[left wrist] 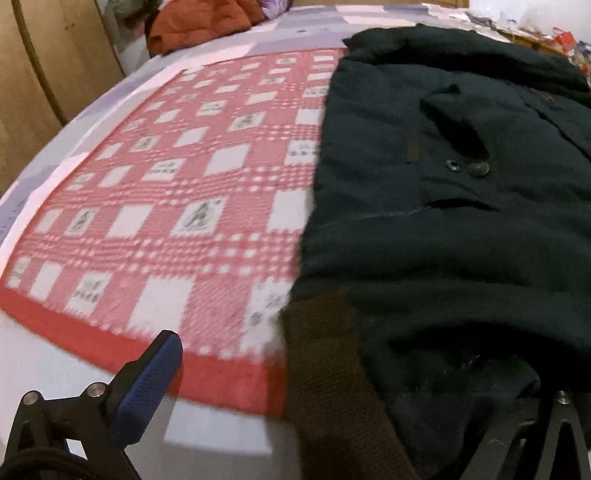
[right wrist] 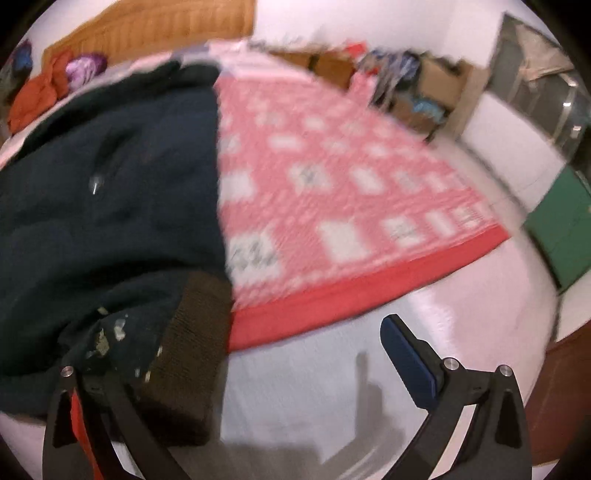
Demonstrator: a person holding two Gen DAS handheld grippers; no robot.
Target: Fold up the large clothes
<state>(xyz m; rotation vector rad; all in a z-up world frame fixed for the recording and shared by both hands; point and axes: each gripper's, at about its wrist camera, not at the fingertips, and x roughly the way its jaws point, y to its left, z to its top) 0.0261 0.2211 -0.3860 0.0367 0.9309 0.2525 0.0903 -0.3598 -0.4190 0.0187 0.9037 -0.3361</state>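
Note:
A large dark green jacket (left wrist: 443, 192) (right wrist: 110, 206) with snap buttons lies on a red-and-white checked blanket (left wrist: 184, 206) (right wrist: 351, 177) spread over the bed. Its brown ribbed knit band (left wrist: 325, 365) (right wrist: 192, 354) hangs toward the near edge. My left gripper (left wrist: 351, 369) stands open: its blue pad (left wrist: 147, 384) is bare over the blanket's edge, while jacket cloth covers the other finger. My right gripper (right wrist: 251, 350) is open too, with one blue pad (right wrist: 406, 358) free above the white sheet and the opposite finger hidden under the jacket's hem.
An orange-red garment (left wrist: 199, 26) (right wrist: 37, 96) and a purple bundle (right wrist: 85, 68) lie near the headboard. Cardboard boxes (right wrist: 436, 85) and a green box (right wrist: 565, 236) stand beside the bed. A wooden panel (left wrist: 37, 74) rises at the far left.

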